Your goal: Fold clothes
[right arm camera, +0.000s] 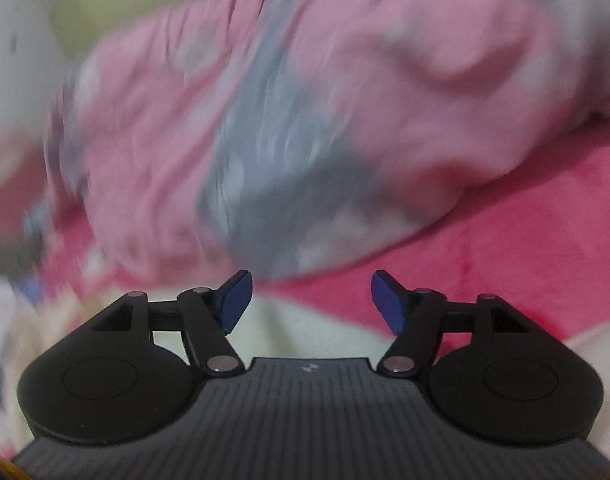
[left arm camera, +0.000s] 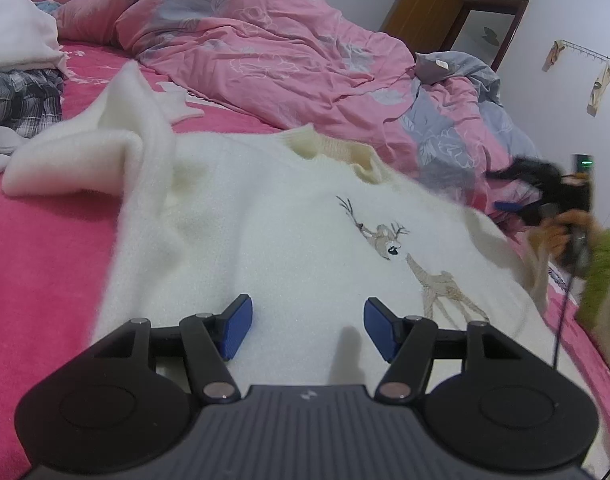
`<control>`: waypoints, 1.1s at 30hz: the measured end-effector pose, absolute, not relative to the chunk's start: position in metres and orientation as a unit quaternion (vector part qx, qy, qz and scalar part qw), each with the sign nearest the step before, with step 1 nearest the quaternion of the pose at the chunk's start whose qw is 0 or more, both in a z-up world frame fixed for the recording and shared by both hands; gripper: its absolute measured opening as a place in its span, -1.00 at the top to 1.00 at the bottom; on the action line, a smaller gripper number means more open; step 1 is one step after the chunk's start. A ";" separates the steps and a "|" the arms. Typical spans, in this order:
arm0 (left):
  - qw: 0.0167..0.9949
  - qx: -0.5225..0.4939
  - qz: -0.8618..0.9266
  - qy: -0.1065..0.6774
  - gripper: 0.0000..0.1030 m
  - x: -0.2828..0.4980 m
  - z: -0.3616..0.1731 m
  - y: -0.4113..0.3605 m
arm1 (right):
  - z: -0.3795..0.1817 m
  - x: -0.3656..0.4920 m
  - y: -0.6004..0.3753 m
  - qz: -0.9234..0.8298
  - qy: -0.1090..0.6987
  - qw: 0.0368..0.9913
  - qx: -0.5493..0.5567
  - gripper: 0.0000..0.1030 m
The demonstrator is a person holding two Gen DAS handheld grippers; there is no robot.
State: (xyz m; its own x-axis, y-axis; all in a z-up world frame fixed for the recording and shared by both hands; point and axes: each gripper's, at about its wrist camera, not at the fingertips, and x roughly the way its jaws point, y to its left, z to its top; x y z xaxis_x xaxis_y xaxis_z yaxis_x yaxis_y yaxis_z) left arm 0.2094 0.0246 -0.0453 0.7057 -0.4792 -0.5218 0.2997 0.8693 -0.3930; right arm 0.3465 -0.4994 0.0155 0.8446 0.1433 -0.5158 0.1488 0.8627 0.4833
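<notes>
On the pink bed (left arm camera: 45,280): white sweater (left arm camera: 265,240) spread face-up, one sleeve (left arm camera: 85,156) flopped back, handy for folding | left gripper (left arm camera: 307,330) low over hem, jaws apart, empty | right gripper (right arm camera: 311,300) blurry near quilt (right arm camera: 265,120), jaws apart too

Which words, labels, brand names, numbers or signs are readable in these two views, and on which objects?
No text can be read.
Small white logo mark on the left gripper body: a symbol, no letters.
Same mark on the right gripper: too blurred.
White fluffy sweater: embroidered deer and giraffe only, no words.
</notes>
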 end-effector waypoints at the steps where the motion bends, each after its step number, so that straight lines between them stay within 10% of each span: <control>1: 0.913 -0.141 -0.213 0.319 -0.23 0.209 -0.045 0.025 | 0.025 0.335 -0.504 0.002 0.269 0.923 0.276 -0.35; 14: 0.913 -0.139 -0.212 0.320 -0.23 0.210 -0.044 0.024 | -0.037 0.272 -0.414 0.015 0.452 0.890 0.060 0.67; 18: 0.912 -0.140 -0.212 0.321 -0.23 0.210 -0.044 0.025 | -0.035 0.273 -0.445 -0.022 0.421 0.891 0.170 0.88; 33: 0.910 -0.147 -0.213 0.323 -0.23 0.210 -0.044 0.026 | -0.033 0.328 -0.404 0.006 0.402 0.879 0.254 0.97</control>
